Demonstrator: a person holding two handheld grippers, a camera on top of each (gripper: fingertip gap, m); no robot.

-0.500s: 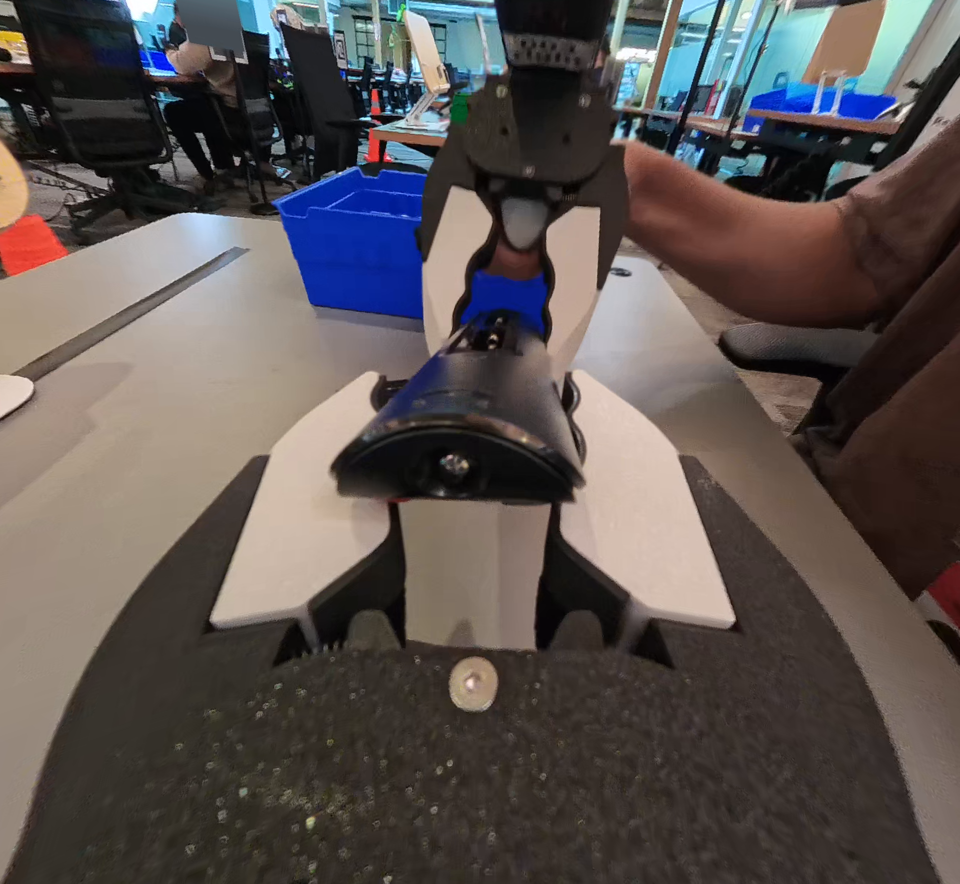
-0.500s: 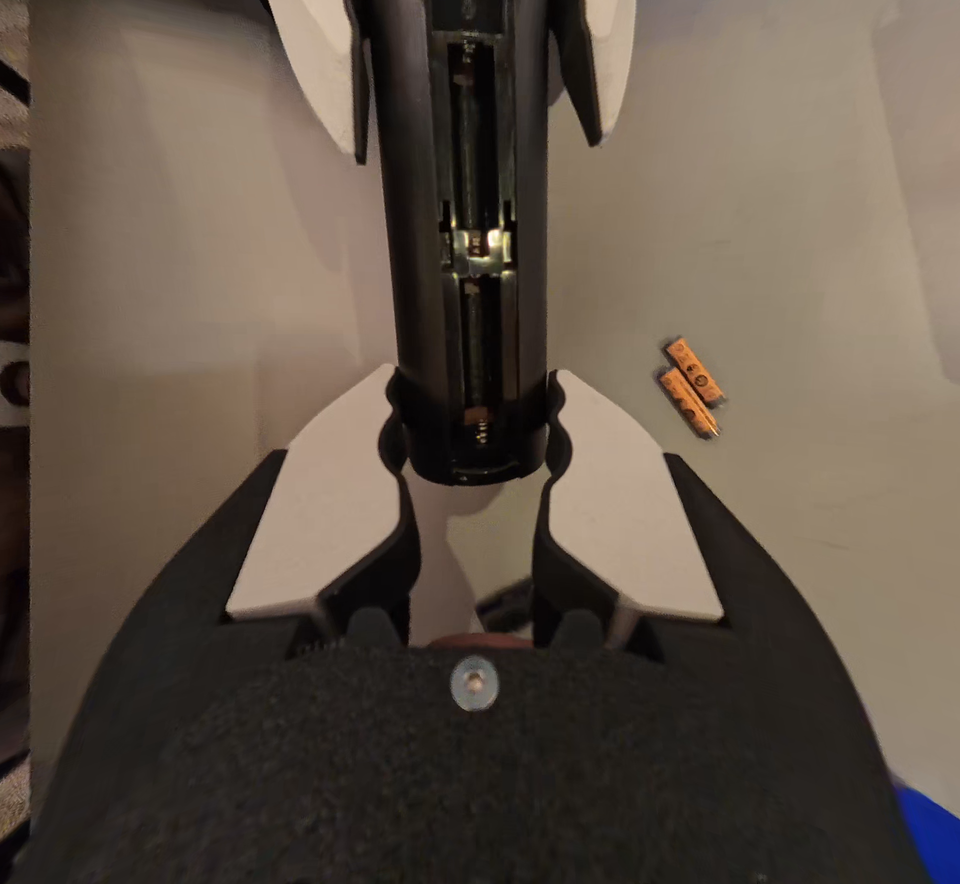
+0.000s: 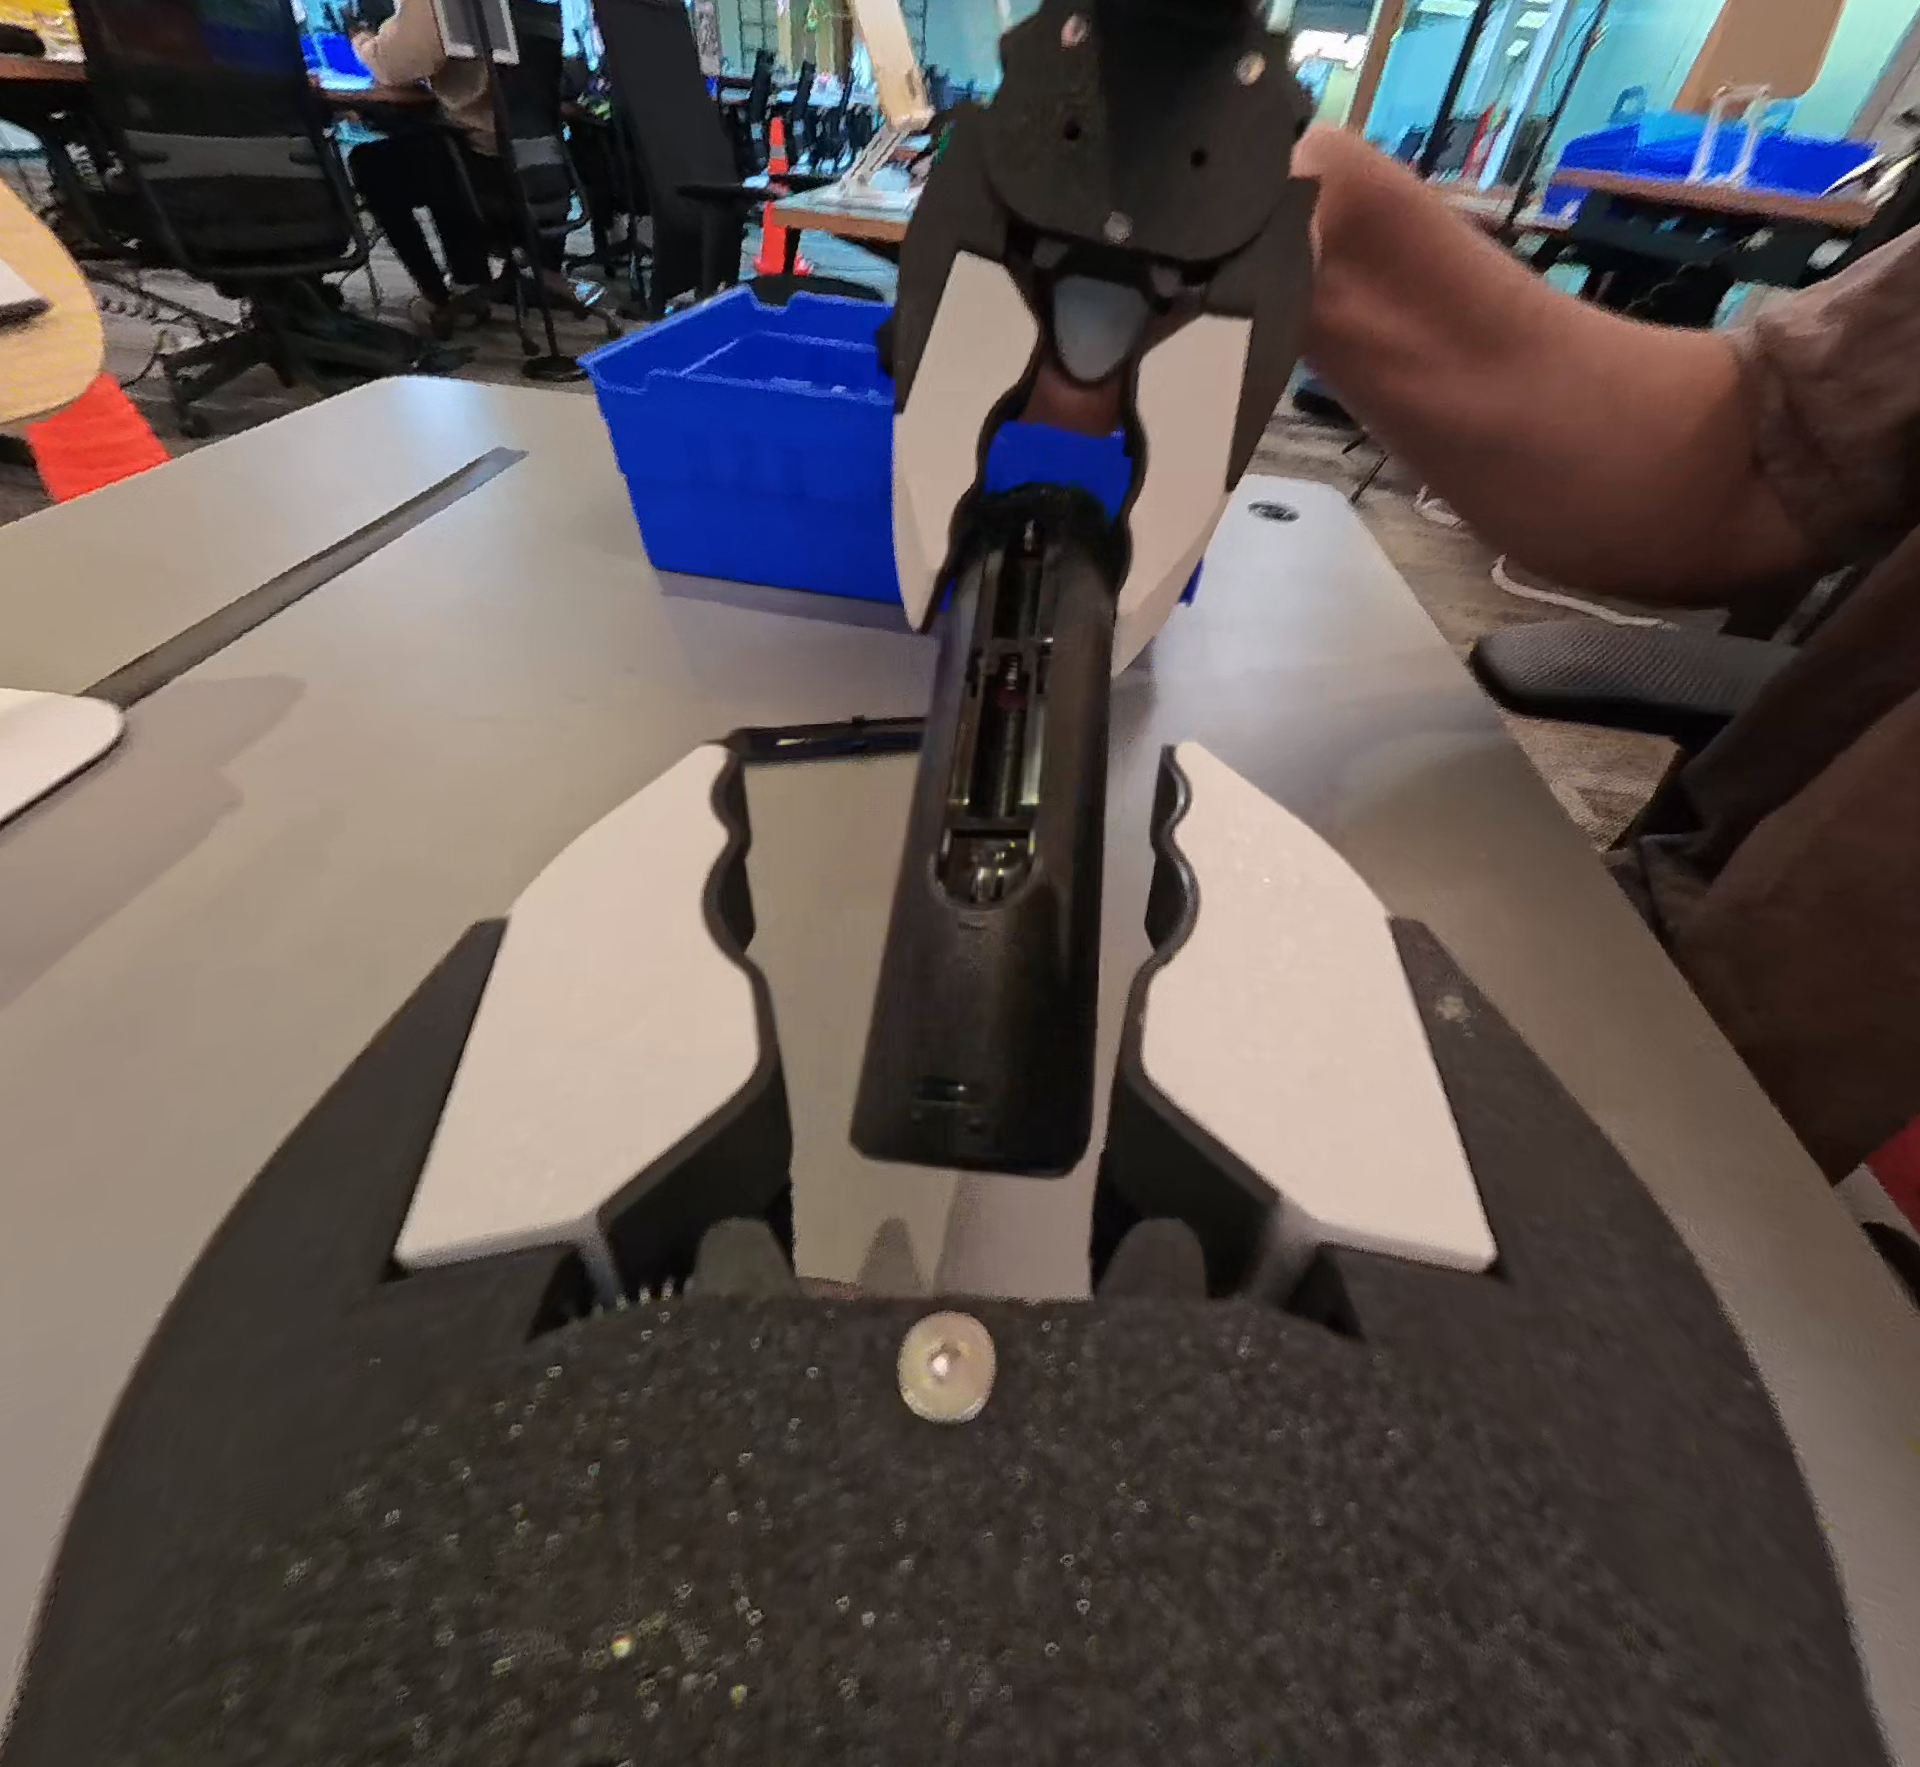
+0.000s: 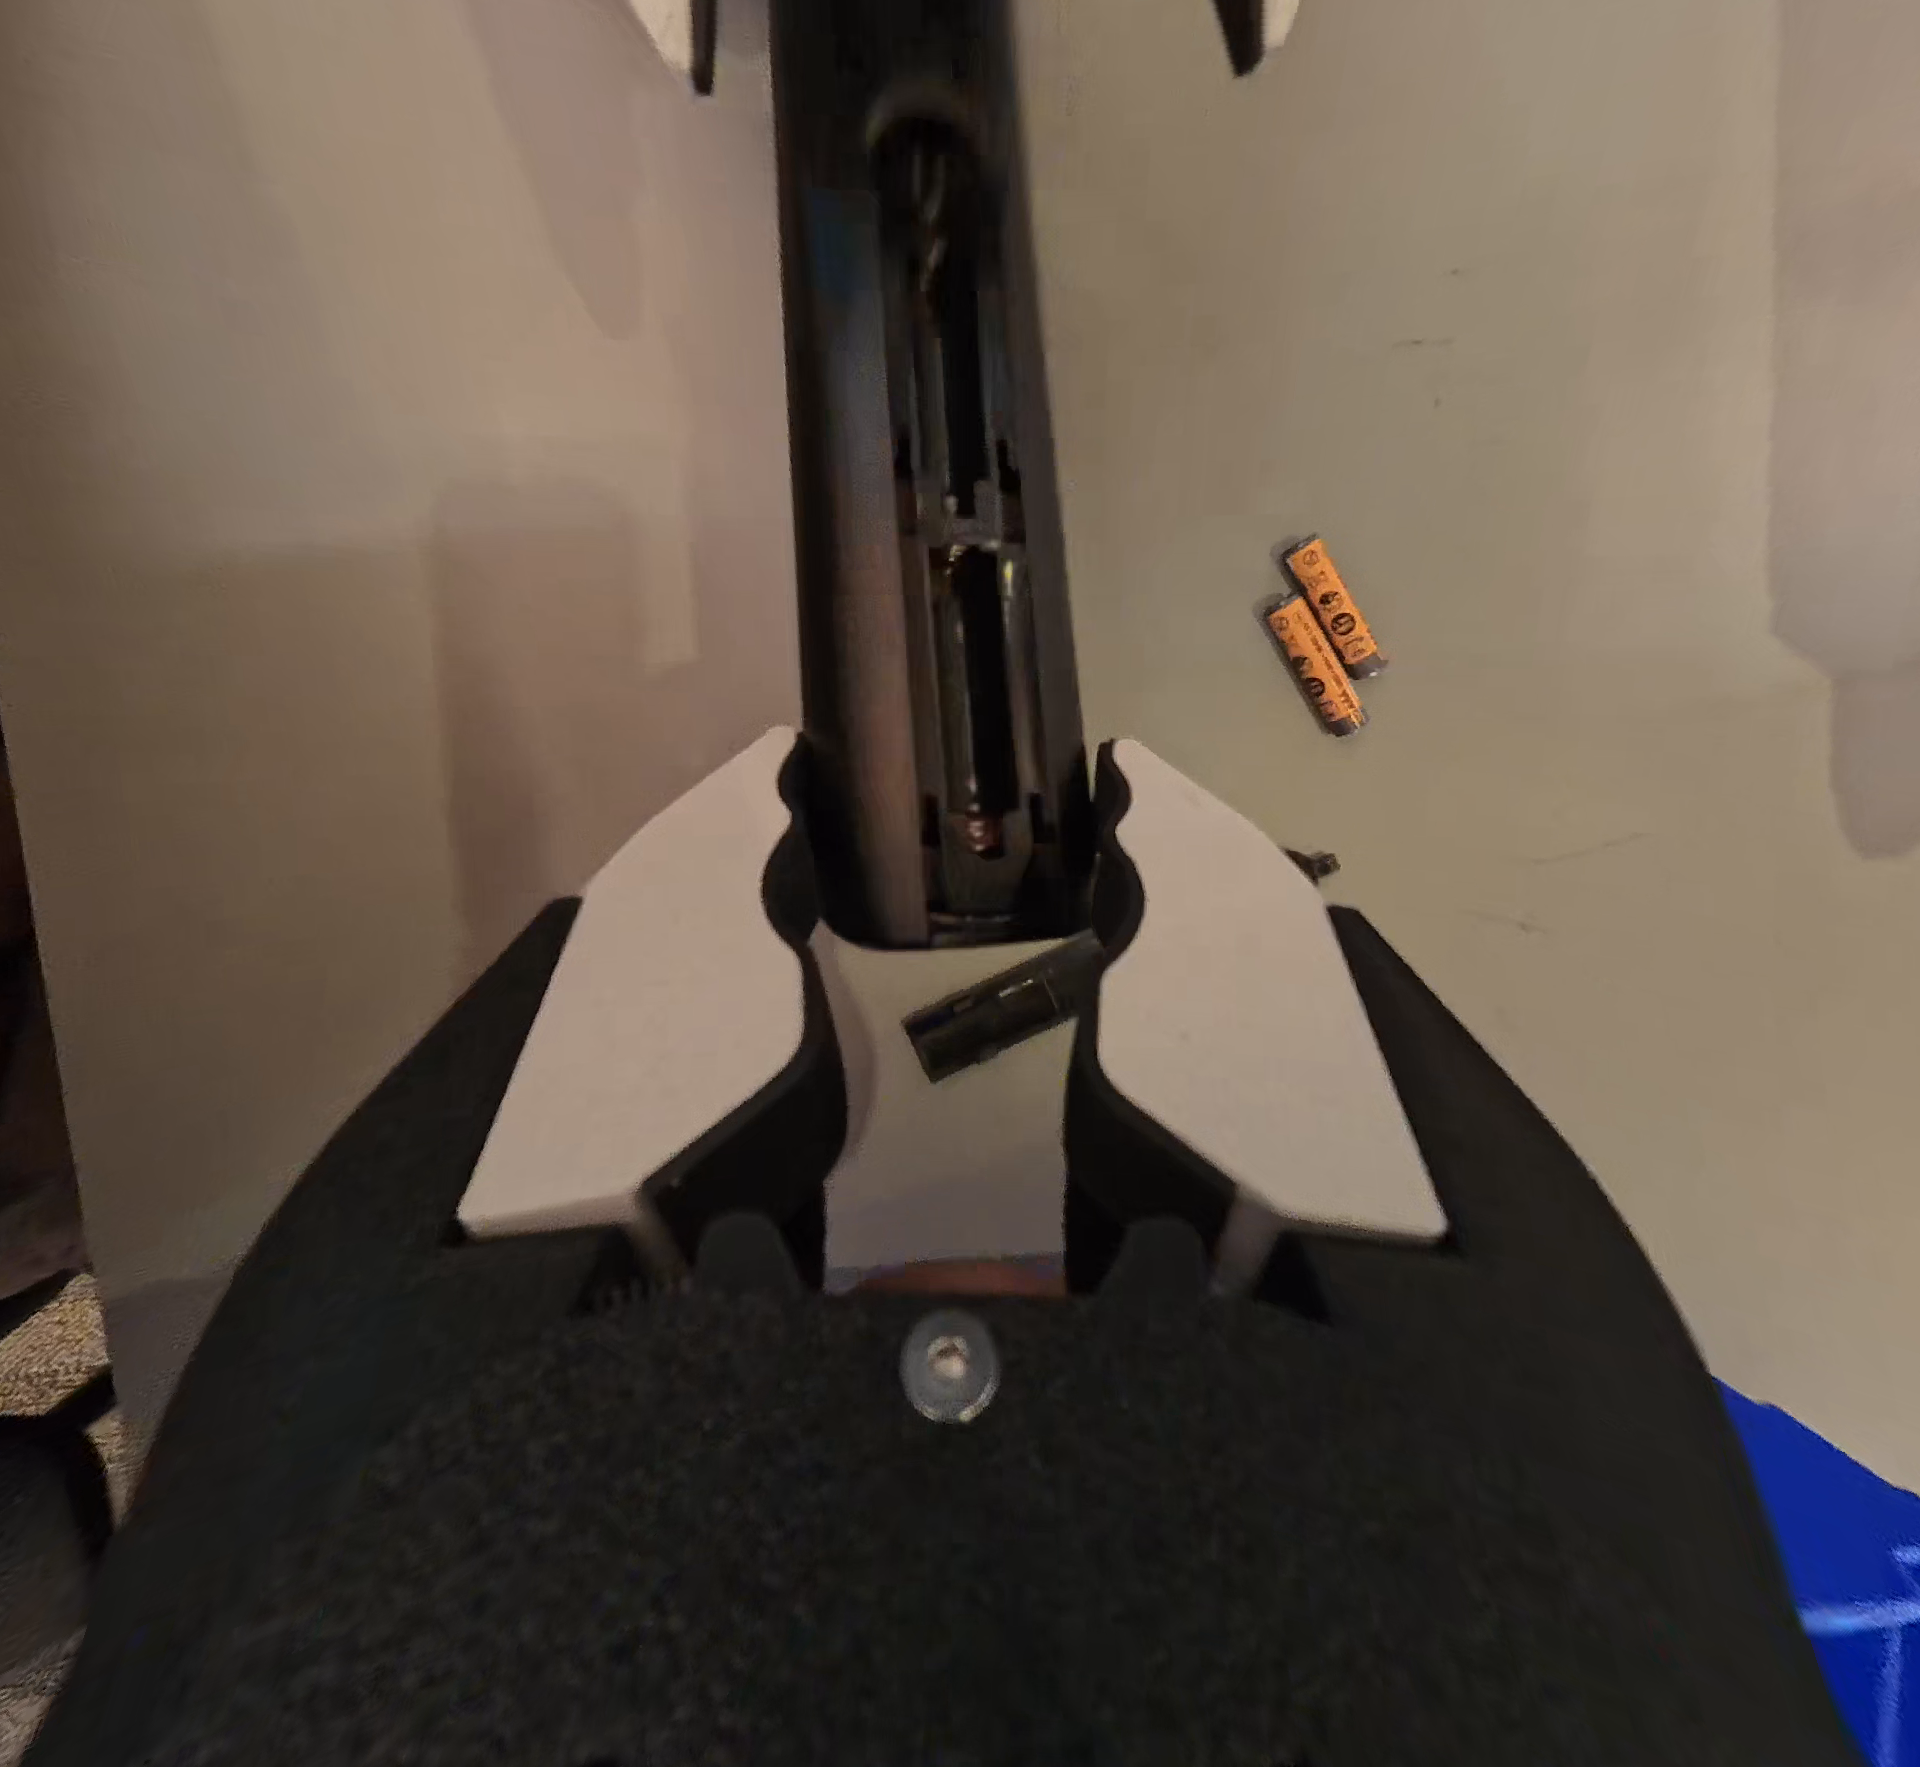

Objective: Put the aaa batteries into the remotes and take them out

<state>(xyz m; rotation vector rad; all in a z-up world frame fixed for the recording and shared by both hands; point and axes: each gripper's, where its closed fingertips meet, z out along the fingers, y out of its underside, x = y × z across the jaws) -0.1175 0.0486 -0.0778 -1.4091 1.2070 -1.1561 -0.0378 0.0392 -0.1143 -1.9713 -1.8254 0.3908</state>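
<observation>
The right gripper (image 4: 945, 834) fingers clamp the black remote (image 4: 935, 491), battery bay open and empty. The left gripper (image 3: 951, 782) fingers spread wide around its other end. Two orange batteries (image 4: 1325, 631) lie on the worktop (image 4: 1558, 367), right of the right fingers. Likely next: fetching one for loading.

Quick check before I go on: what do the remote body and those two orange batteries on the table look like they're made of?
Remote: looks like moulded black plastic, smooth semi-gloss, with soft highlights along its edges. Two batteries: likely metal cells in glossy orange printed wrap, with bare grey metal at the ends. Table: matte pale laminate, I'd guess.
</observation>
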